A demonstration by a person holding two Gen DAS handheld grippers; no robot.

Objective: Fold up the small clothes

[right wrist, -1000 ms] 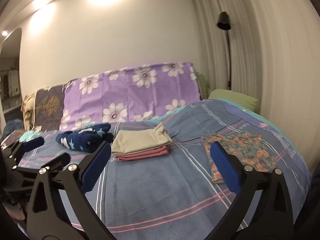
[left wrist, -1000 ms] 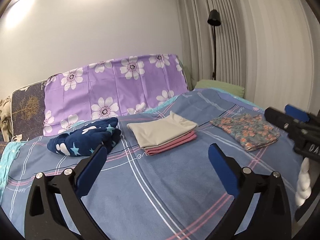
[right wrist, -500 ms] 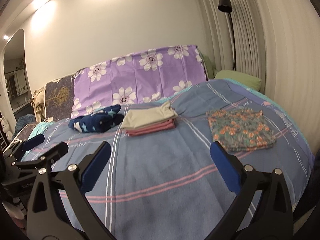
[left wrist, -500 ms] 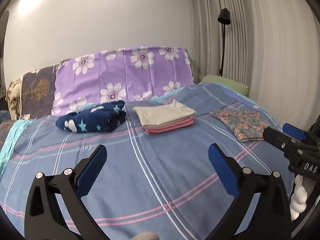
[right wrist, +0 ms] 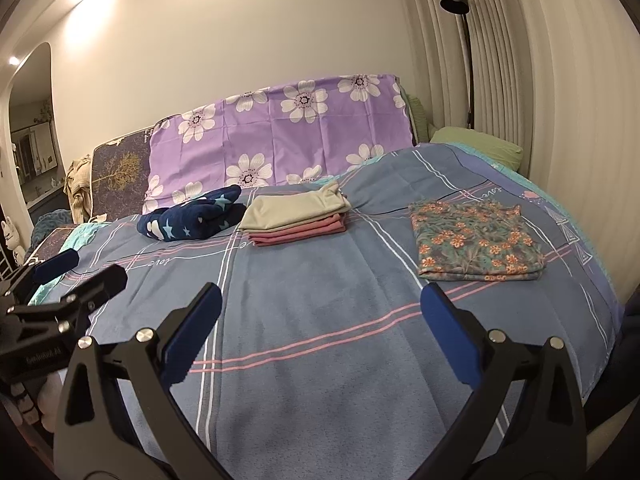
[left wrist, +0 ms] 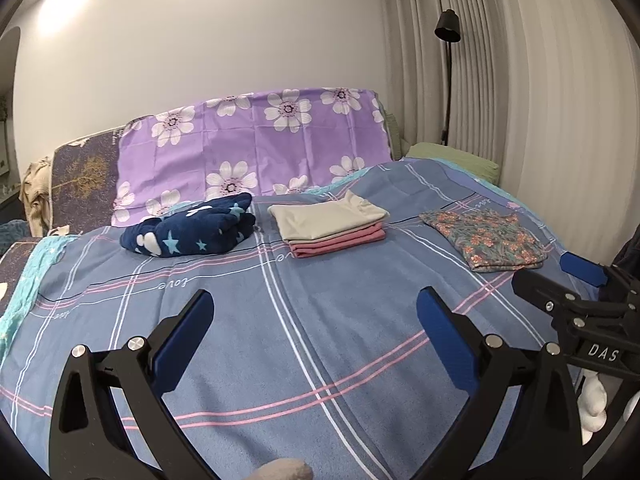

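Both grippers drawn back and raised from where they were a second ago: bed (left wrist: 320,344) now seen from farther off, more bare plaid cover in the foreground, garments smaller and higher in both views. Left gripper (left wrist: 312,312) with jaws wide apart, nothing between them; right gripper (right wrist: 320,308) the same, jaws spread and empty, hovering over bare cover near the foot of the bed. Clothes lying well ahead of both: floral garment (right wrist: 476,240) folded flat on the right side, beige-and-pink stack (left wrist: 328,224) squared up in the middle, navy star-print piece (left wrist: 188,232) bundled loosely on the left, just beside the stack. Probably a pause after a finished fold, with the navy piece the likeliest one left, looking rolled rather than folded. Hard to tell how many items make up the stack, or whether the navy piece is clothing or a small blanket. Pale rounded object (left wrist: 284,474) cut off at the bottom edge of the left view, not identifiable. White shape (left wrist: 592,404) under the right gripper's body partly hidden, unclear what.
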